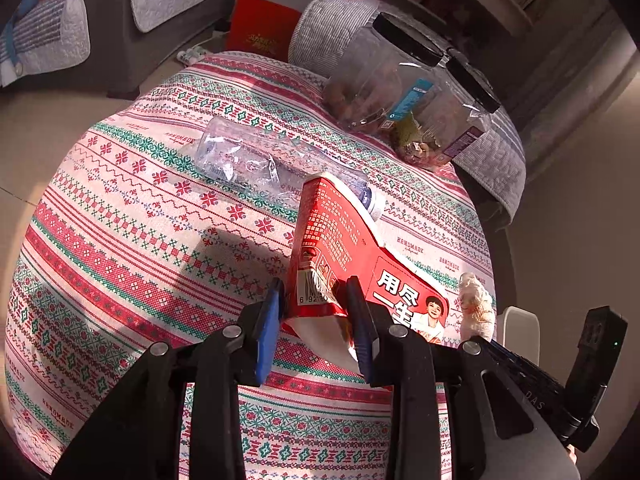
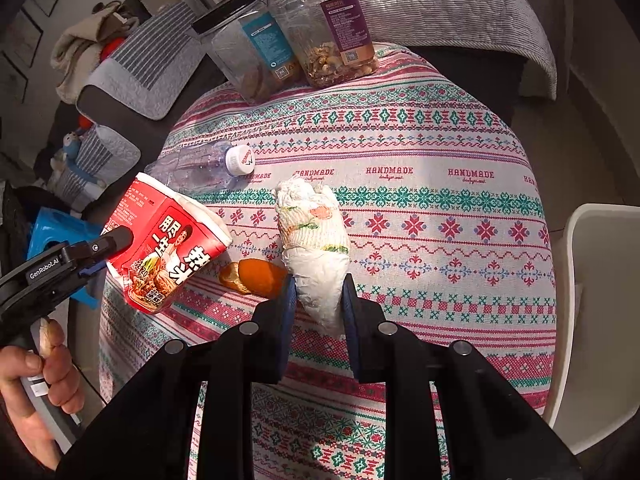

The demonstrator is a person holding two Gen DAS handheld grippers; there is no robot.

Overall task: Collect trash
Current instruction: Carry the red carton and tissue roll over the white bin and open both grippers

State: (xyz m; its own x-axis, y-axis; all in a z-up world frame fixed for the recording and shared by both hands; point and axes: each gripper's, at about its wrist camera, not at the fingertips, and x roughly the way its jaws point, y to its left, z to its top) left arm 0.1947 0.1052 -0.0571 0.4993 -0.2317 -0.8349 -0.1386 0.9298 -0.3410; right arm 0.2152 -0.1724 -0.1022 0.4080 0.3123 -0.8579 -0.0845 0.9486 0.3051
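Observation:
My left gripper (image 1: 314,296) is shut on a red instant-noodle cup (image 1: 340,248) and holds it above the patterned tablecloth (image 1: 120,240); the cup also shows in the right wrist view (image 2: 164,240). My right gripper (image 2: 319,292) is shut on a crumpled white tissue wad (image 2: 312,232), which also shows in the left wrist view (image 1: 476,304). A crushed clear plastic bottle (image 1: 256,160) lies on the cloth beyond the cup, its white cap (image 2: 239,159) toward the tissue. An orange peel (image 2: 256,276) lies just left of my right gripper.
Two clear snack jars with black lids (image 2: 248,48) (image 2: 332,24) stand at the table's far edge. A grey striped cushion (image 1: 492,160) sits behind them. A white chair (image 2: 592,320) stands at the right. A blue bag (image 2: 56,232) is at the left below the table.

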